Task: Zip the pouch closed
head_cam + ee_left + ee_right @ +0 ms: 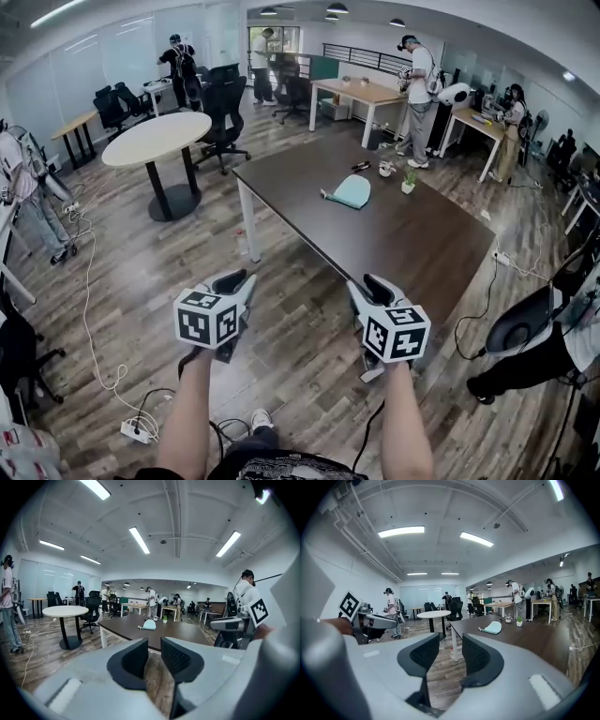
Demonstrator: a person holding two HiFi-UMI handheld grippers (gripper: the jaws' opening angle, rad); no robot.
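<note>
A: The fingers (174, 657) of the left gripper (234, 279) stand parted, with only the wood-plank floor (157, 681) showing between them. Those of the right gripper (375, 281) are parted too, a little wider, and equally empty. Neither gripper touches anything.

B: And the pouch?

A: The pale teal rounded fabric pouch (352, 191) lies flat on the dark brown rectangular table (412, 253), towards its far end. It is well apart from both grippers, which hang over the floor short of the table's near edge. A small green potted plant (409, 180) and a little white item (385, 169) sit just beyond it.

B: So the step in hand is the approach?

A: I'd judge so; no zipping has begun. To do it well, I'd step up and bring both grippers in low over the table top, one to each end of the pouch. One should pinch the fabric at the end where the zip starts, to anchor it. The other takes the pull tab. From here I can't make out the tab, or which end it sits at, so that wants a closer look first.

B: Anything to watch?

A: The pouch looks light and soft, so it would probably slide or bunch if pulled unanchored. Pull along the line of the teeth, and stay clear of the plant.
</note>
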